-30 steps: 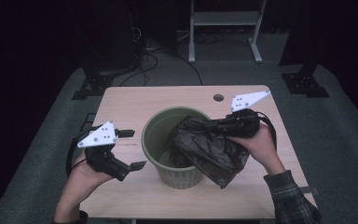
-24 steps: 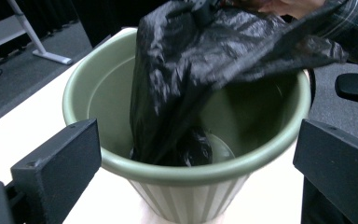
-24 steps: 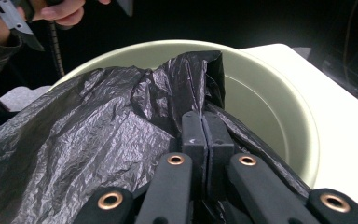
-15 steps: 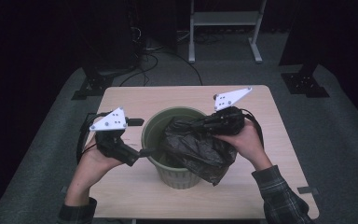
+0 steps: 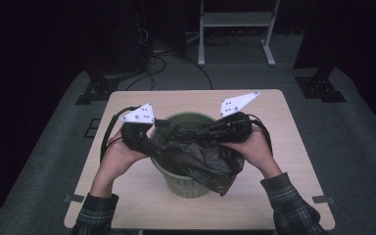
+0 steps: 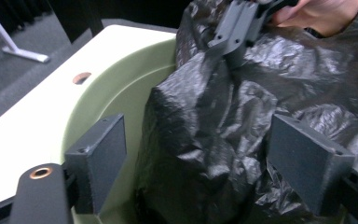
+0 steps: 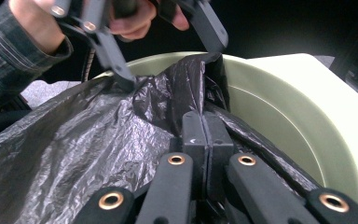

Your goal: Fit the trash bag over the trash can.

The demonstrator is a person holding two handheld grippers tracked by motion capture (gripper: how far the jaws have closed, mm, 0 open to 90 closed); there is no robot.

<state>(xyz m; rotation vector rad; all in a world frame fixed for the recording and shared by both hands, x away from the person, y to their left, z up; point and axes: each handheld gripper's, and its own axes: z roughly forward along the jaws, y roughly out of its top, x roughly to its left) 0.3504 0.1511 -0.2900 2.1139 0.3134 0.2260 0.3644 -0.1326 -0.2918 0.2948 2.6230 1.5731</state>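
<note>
A pale green bin (image 5: 188, 187) stands in the middle of the wooden table (image 5: 279, 196). A crumpled black plastic bag (image 5: 206, 159) lies over its mouth and hangs down its front right side. My right gripper (image 5: 192, 132) reaches in from the right and is shut on a fold of the bag (image 7: 74, 140), its pads pressed together over the film. My left gripper (image 5: 157, 146) reaches over the bin's left rim (image 6: 116, 88). Its jaws have just been closing and stand apart, with a bulge of the bag (image 6: 214, 121) between them. The left gripper (image 7: 163, 51) faces the right gripper (image 6: 235, 32) across the bag.
The bin's far inner wall (image 7: 279, 102) is bare. A small round brown disc (image 6: 81, 77) sits in the tabletop behind the bin. Beyond the table a white rack (image 5: 235, 19), cables and dark stand feet (image 5: 318, 85) rest on the grey floor.
My left gripper has moved right from the table's left side to the bin's rim, and its jaws now straddle the bag. My right gripper has shifted slightly left with the bag.
</note>
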